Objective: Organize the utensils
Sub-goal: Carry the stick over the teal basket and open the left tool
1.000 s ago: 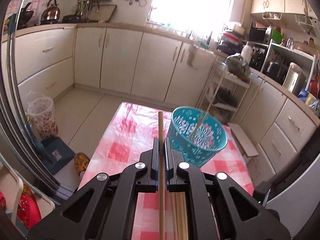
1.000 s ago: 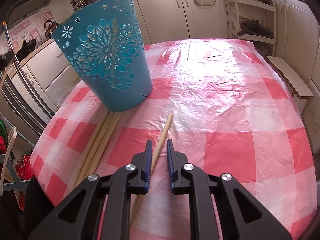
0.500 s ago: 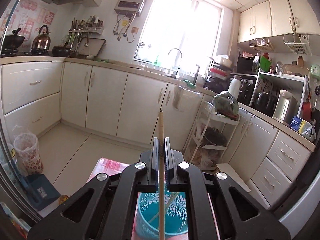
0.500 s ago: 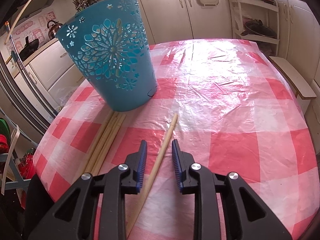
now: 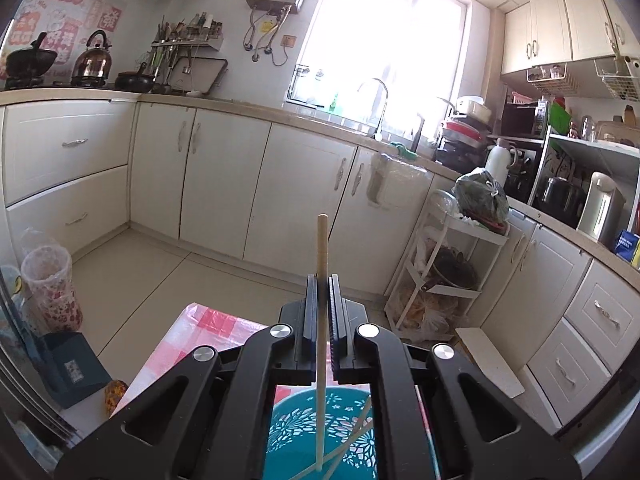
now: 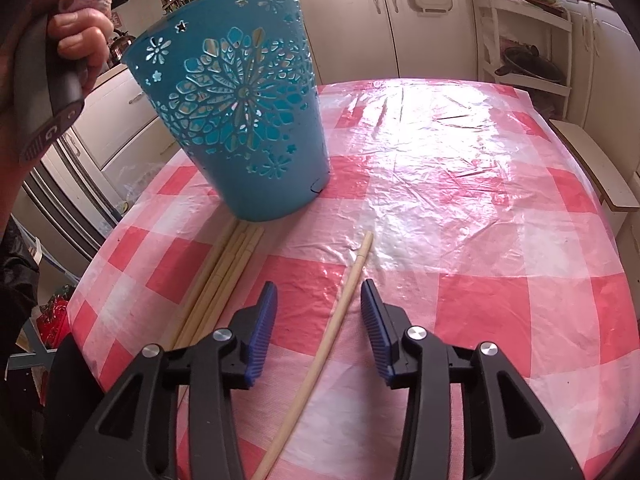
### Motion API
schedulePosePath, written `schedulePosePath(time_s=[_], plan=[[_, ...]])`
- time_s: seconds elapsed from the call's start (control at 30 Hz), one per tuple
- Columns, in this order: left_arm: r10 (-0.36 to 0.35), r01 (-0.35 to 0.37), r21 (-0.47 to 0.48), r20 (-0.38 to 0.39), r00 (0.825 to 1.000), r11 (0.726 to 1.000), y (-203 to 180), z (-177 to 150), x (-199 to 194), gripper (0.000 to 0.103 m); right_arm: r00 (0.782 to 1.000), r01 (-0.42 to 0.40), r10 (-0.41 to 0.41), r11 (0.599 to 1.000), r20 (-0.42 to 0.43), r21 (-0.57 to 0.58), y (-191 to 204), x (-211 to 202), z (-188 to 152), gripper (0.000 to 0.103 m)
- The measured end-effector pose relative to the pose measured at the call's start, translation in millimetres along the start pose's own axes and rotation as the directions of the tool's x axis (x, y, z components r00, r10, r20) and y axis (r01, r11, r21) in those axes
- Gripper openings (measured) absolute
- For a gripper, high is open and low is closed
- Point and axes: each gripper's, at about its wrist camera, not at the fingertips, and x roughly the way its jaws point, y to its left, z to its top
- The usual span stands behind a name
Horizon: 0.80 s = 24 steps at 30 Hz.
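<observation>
Lying between the opening right hand-held gripper (image 6: 319, 312), a chopstick (image 6: 340, 312).

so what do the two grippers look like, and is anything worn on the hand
Both the left gripper and right gripper are black angular linkages with silver bolts and ribbed blue pads. The left hand grips a dark grey handle; a pink fuzzy cuff shows above it.

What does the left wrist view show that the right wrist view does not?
Left wrist only: the left claw shut on a wooden chopstick, more sticks inside the basket, the bright window.

Right wrist only: the open right claw, its jaws just widened, straddling a loose wooden chopstick; a bundle of chopsticks.

Both: the teal cut-out plastic basket, the pink checked tablecloth.
</observation>
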Motion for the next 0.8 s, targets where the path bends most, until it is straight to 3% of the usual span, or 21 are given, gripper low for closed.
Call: schedulePosePath(time_s=[0.37,0.43,0.5,0.7,0.8], plan=[[0.045,-0.034,0.099,-0.107,0.993,0.994,2.1,-29.2,-1.1,0.007,1.000,-0.007,0.007,1.000,-0.001,0.002,0.2,0.5,0.9,0.046],[0.065,-0.052,0.105,-0.121,0.990,0.993,8.5,-30.6,-8.2,0.022,1.000,-0.009,0.009,1.000,-0.001,0.003,-0.2,0.3,1.0,0.046],[0.106,-0.094,0.105,-0.114,0.988,0.990,18.6,-30.8,-21.1,0.053,1.000,-0.014,0.014,1.000,-0.002,0.008,-1.3,0.0,1.0,0.046],[0.202,-0.198,0.062,-0.067,0.977,0.978,70.6,-44.1,-83.7,0.078,1.000,0.001,-0.001,1.000,-0.011,0.007,-2.2,-4.6,-1.8,0.046],[0.247,-0.243,0.050,-0.117,0.962,0.969,100.7,-71.8,-99.5,0.083,1.000,0.017,-0.017,1.000,-0.016,0.003,-0.1,-4.4,-1.8,0.045]])
